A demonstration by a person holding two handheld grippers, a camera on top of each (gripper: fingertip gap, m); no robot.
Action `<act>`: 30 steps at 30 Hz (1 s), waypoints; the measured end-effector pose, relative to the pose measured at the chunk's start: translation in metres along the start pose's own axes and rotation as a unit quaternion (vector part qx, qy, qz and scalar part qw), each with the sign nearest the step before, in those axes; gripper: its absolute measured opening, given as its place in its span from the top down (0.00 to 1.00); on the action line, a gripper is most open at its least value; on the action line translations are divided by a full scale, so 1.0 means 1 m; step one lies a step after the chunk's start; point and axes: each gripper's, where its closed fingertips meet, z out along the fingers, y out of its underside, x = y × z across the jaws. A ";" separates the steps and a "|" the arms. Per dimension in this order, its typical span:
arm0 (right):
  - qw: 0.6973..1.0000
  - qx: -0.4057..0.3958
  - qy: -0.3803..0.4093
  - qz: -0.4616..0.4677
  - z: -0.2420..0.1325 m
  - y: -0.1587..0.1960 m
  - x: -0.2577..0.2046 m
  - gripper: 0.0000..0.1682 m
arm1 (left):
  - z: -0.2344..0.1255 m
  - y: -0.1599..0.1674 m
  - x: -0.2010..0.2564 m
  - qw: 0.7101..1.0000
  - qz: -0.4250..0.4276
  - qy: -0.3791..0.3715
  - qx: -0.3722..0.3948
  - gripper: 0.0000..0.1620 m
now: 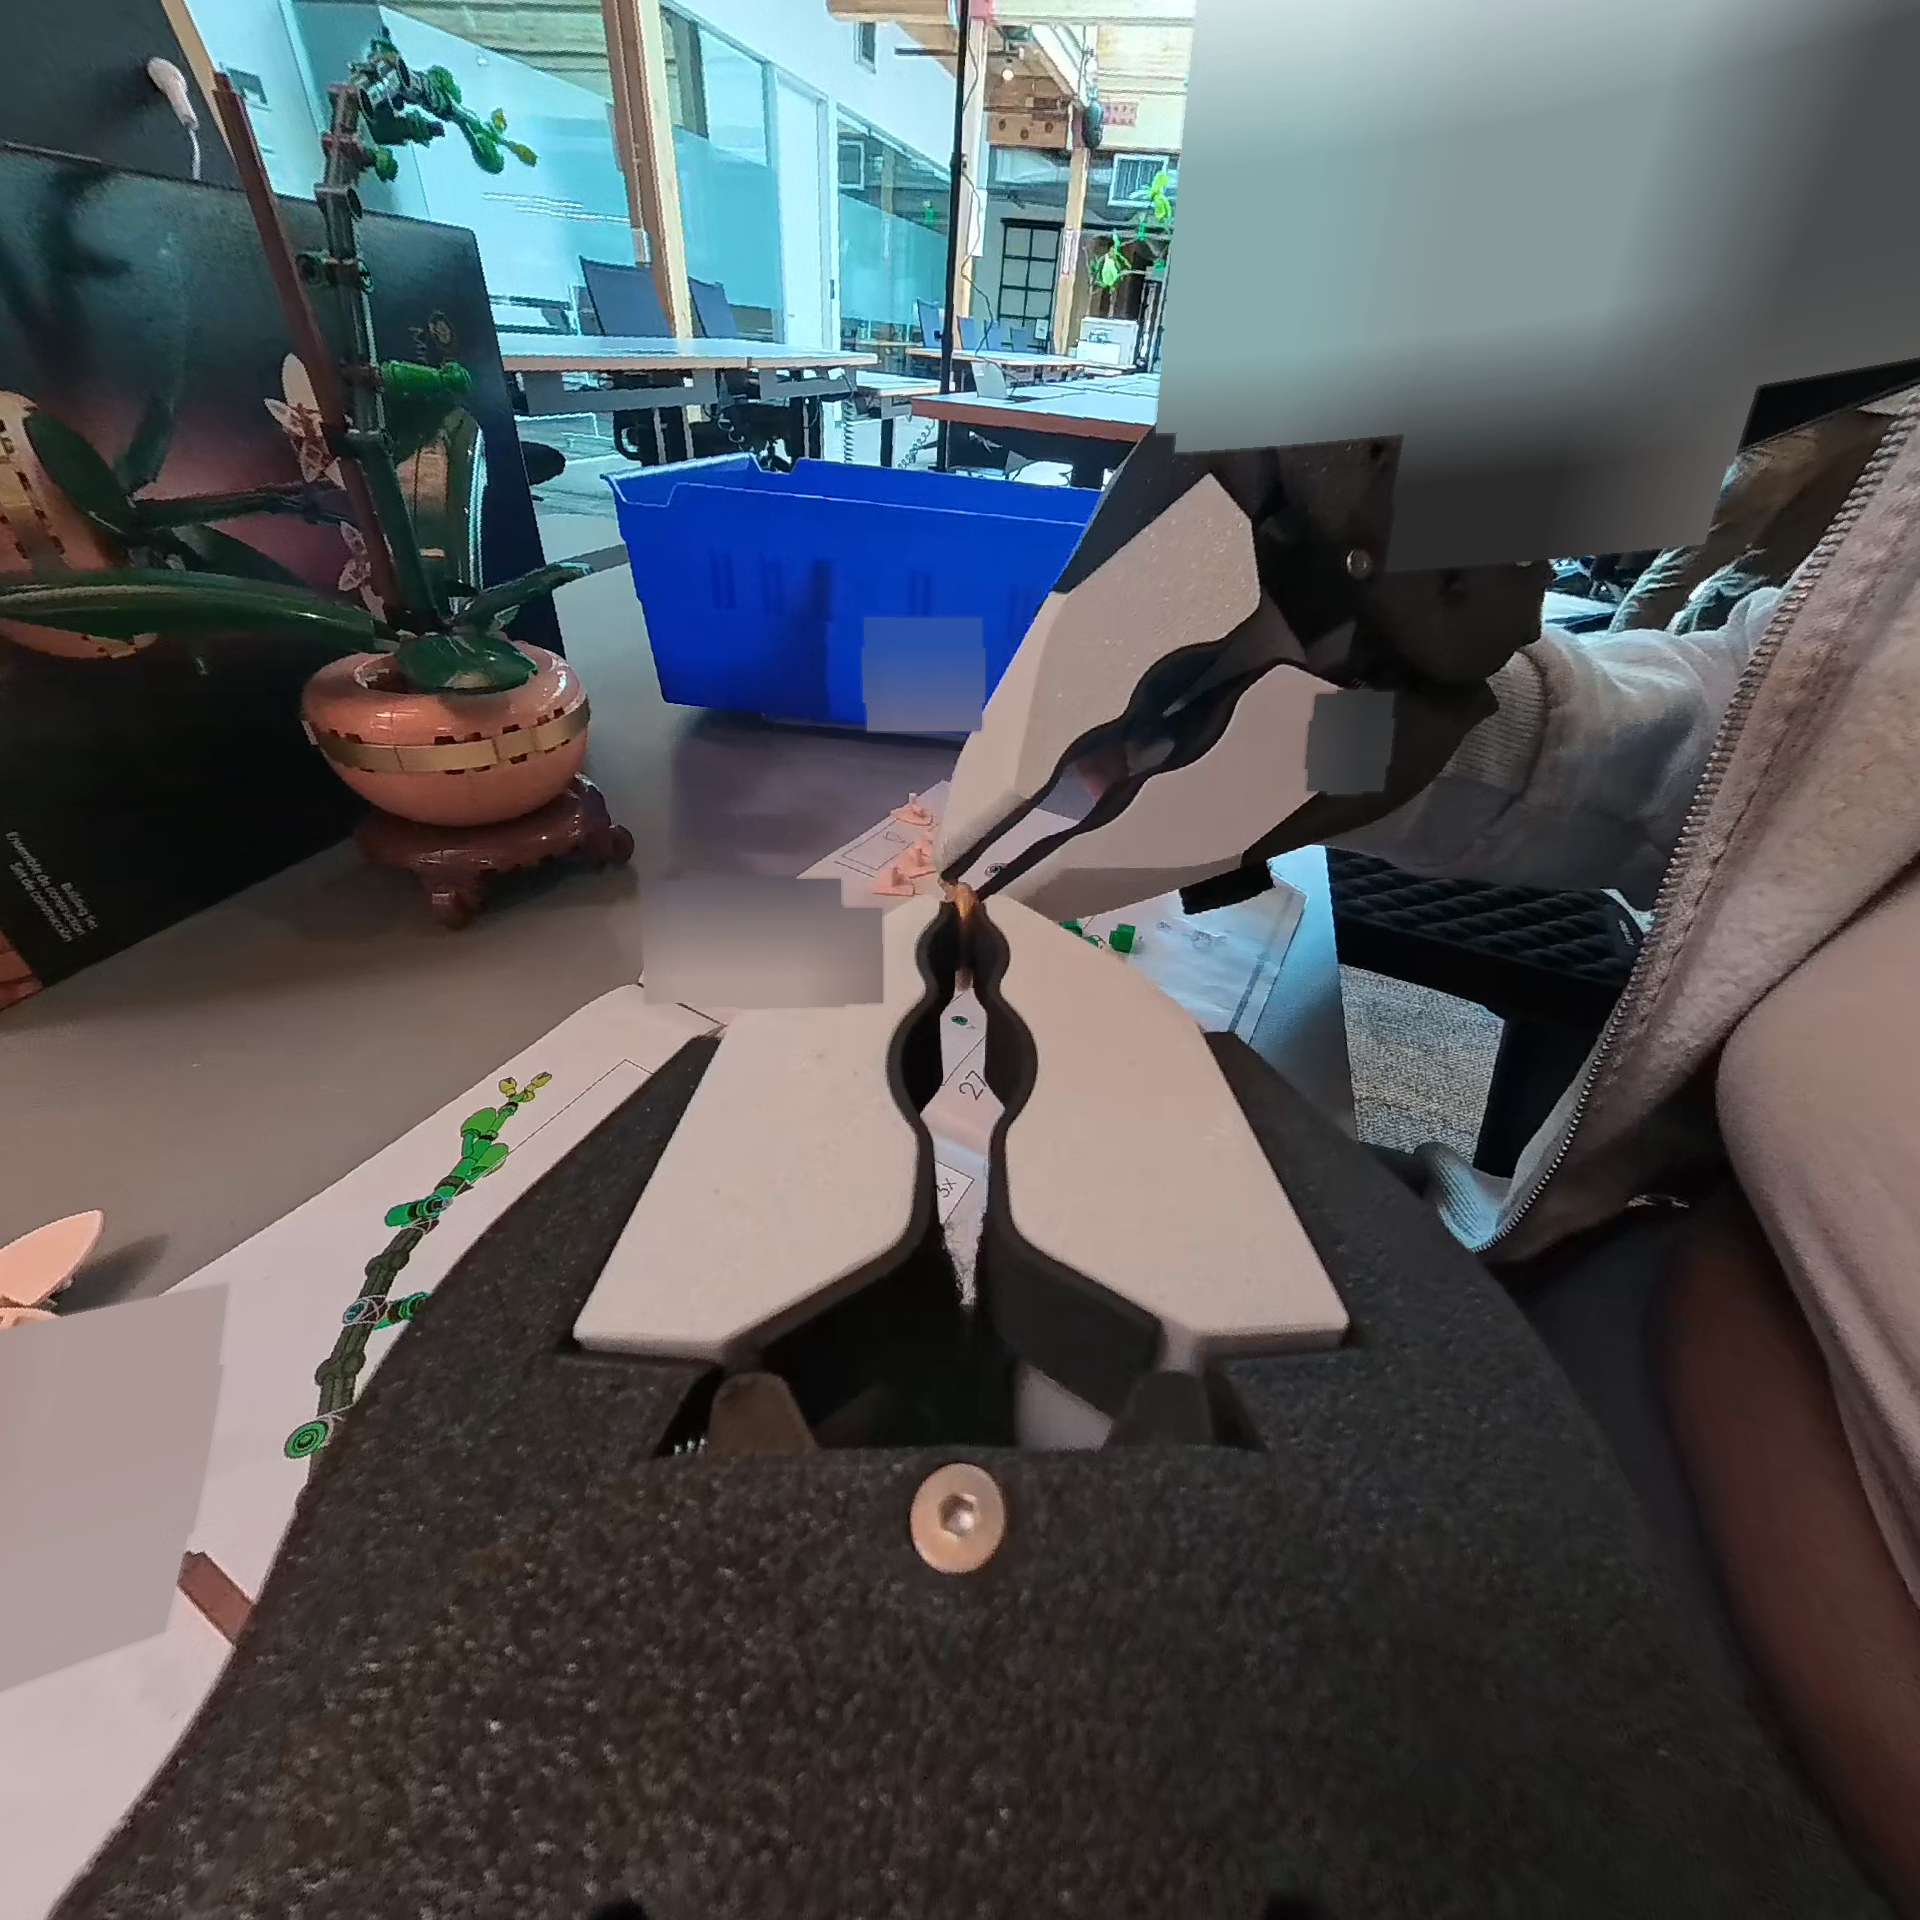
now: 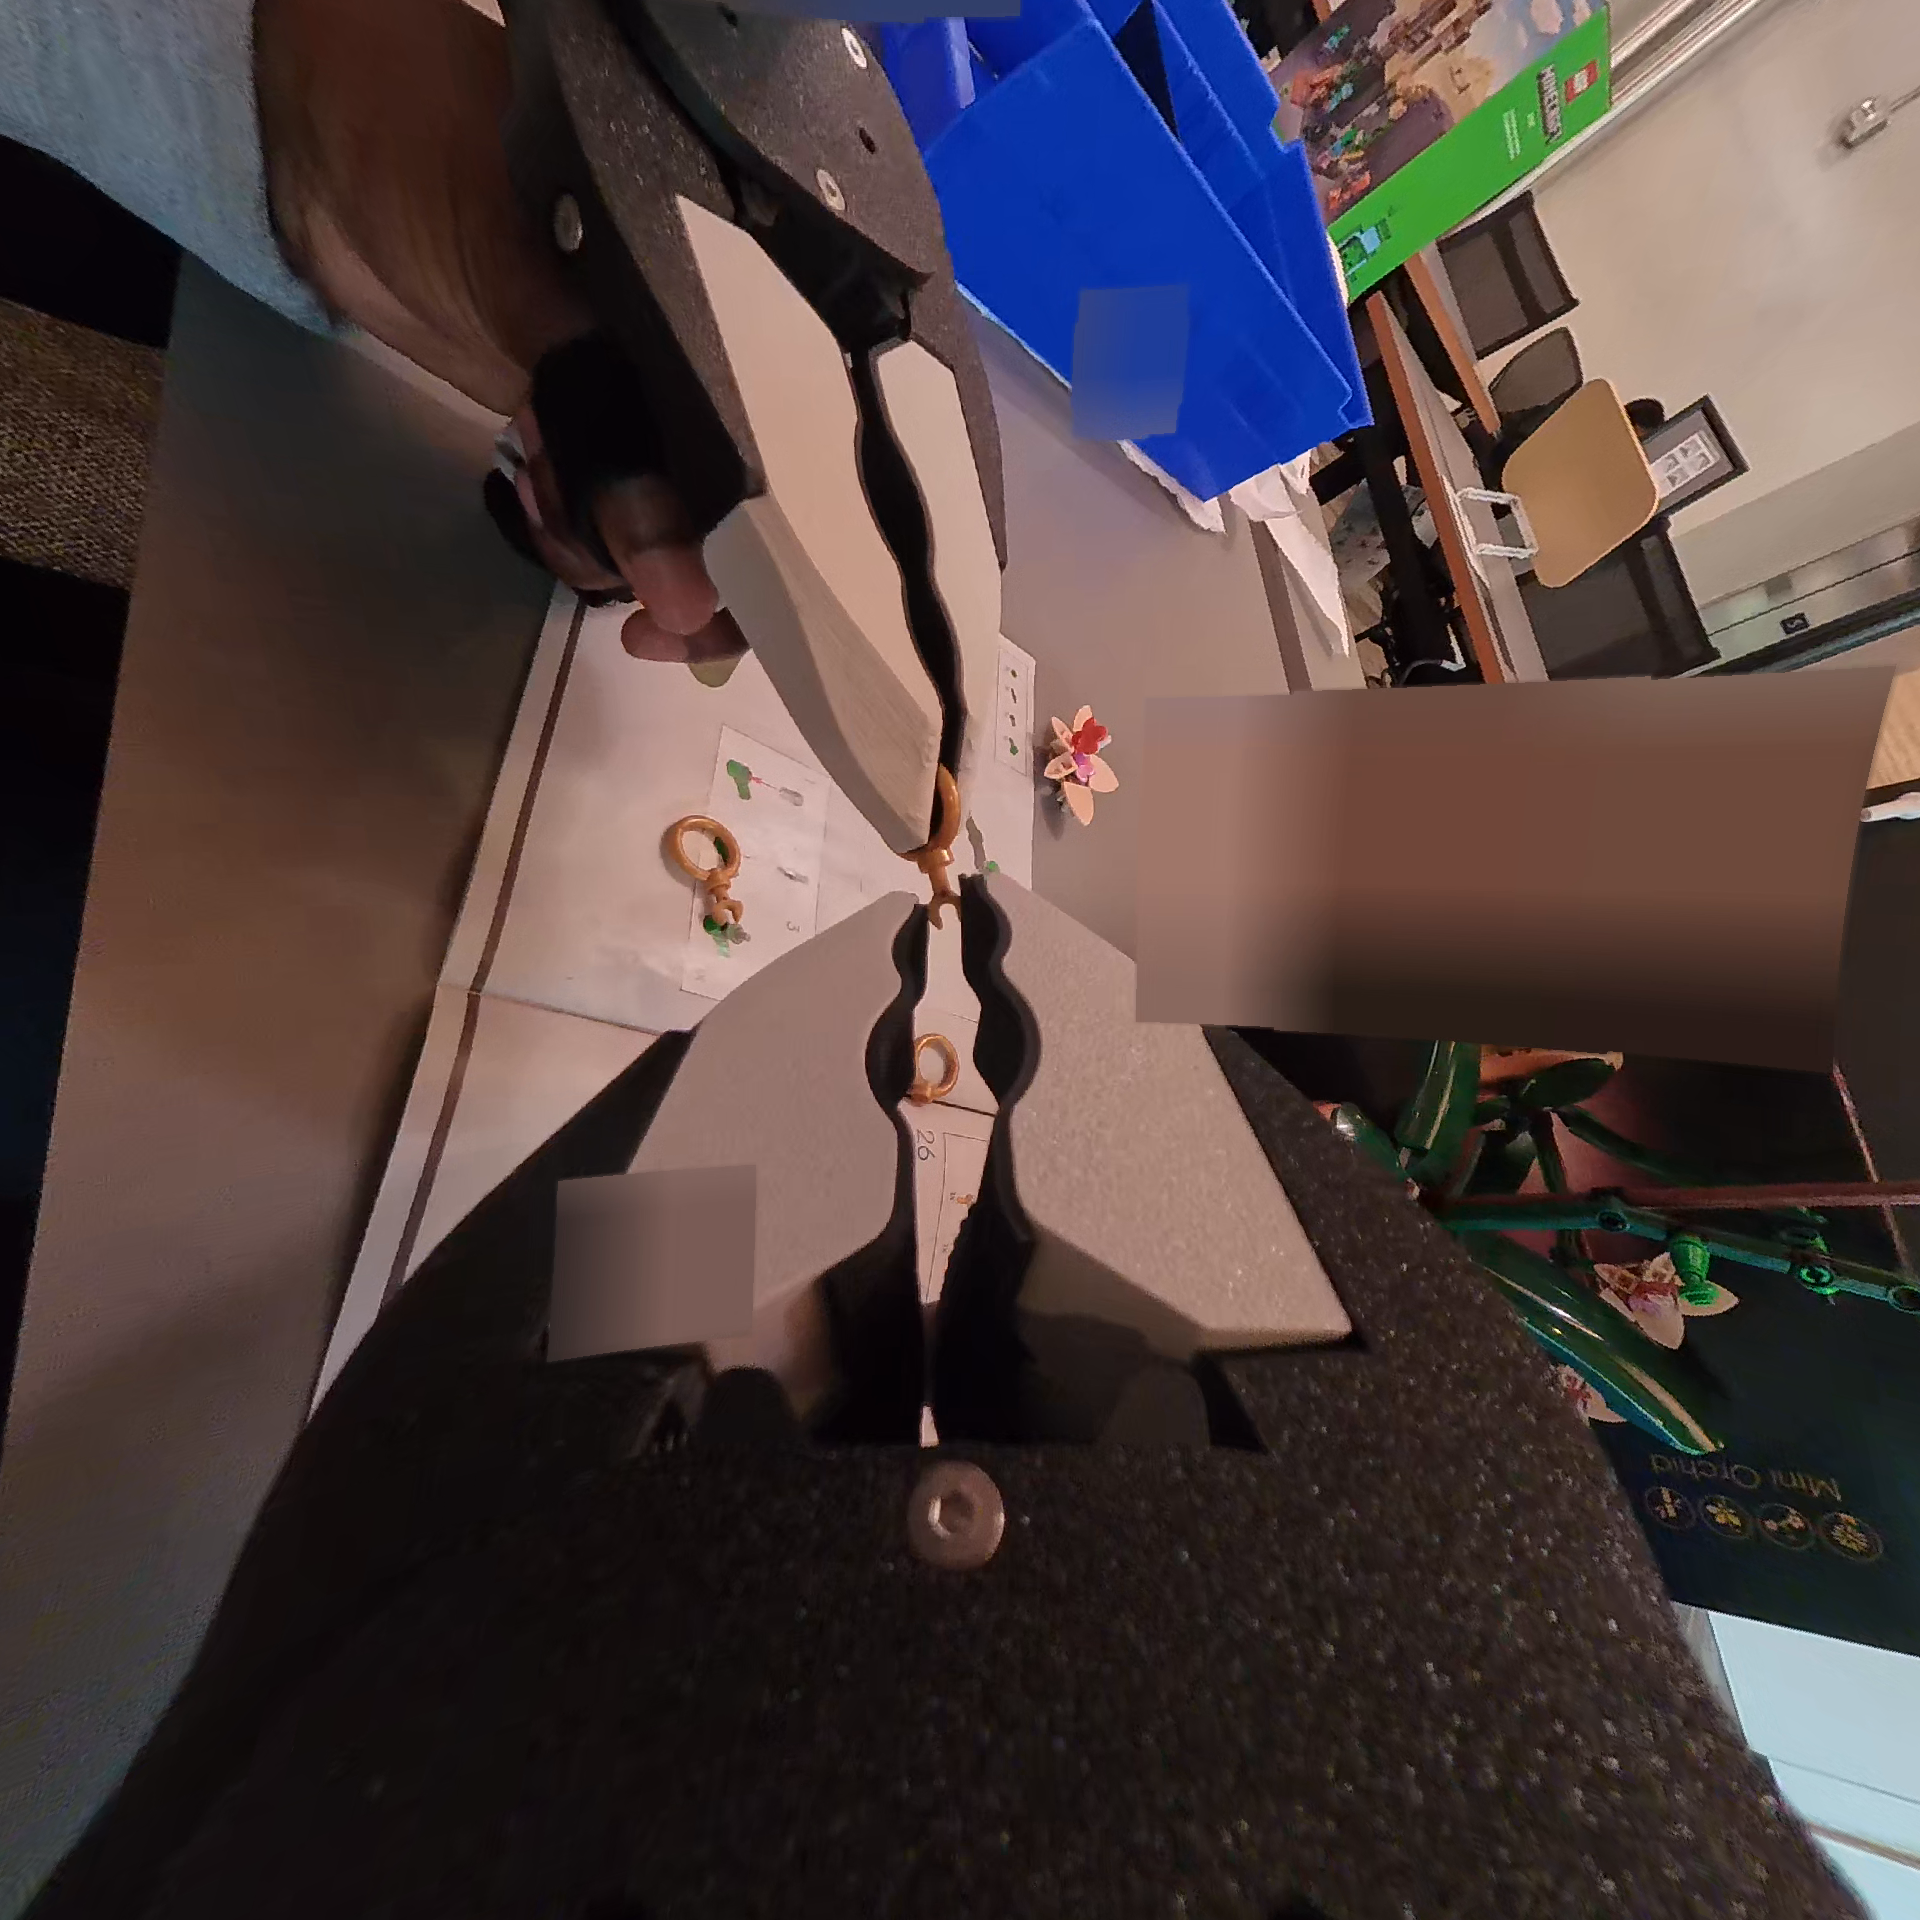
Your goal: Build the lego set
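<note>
My left gripper (image 1: 961,914) is shut on a gold ring piece (image 2: 948,805), held edge-on at its fingertips above the open instruction booklet (image 1: 468,1195). In the right wrist view the left gripper (image 2: 935,821) comes in from above, and the ring's small hook end (image 2: 940,894) hangs below it. My right gripper (image 2: 940,904) meets it tip to tip, with its fingertips closed around that hook end. It shows at the upper right in the left wrist view (image 1: 951,881). A second gold ring with a green bit (image 2: 712,868) and a third gold ring (image 2: 935,1065) lie on the booklet.
A built orchid in a pink pot (image 1: 447,727) stands at the left before the black set box (image 1: 156,520). A blue bin (image 1: 831,592) sits behind. A small flower (image 2: 1081,764), pink pieces (image 1: 904,862) and green pieces (image 1: 1117,940) lie on the grey table. A person's sleeve is at the right.
</note>
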 end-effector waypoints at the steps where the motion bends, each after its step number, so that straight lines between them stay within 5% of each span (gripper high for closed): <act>1: 1.000 -0.001 0.001 0.000 0.000 0.000 0.001 0.96 | 0.000 0.000 0.000 1.000 0.000 -0.001 -0.001 0.99; 13: 1.000 0.021 -0.015 0.010 -0.002 -0.006 -0.003 1.00 | 0.003 0.008 -0.002 0.999 0.005 -0.010 -0.033 0.99; 19: 0.977 -0.007 -0.068 0.202 -0.001 0.039 0.013 0.86 | -0.001 0.004 -0.005 1.000 0.004 -0.017 -0.018 0.99; 30: 0.897 -0.226 -0.068 0.375 0.094 0.117 0.056 0.93 | -0.005 -0.006 0.000 1.000 0.012 -0.010 0.026 0.99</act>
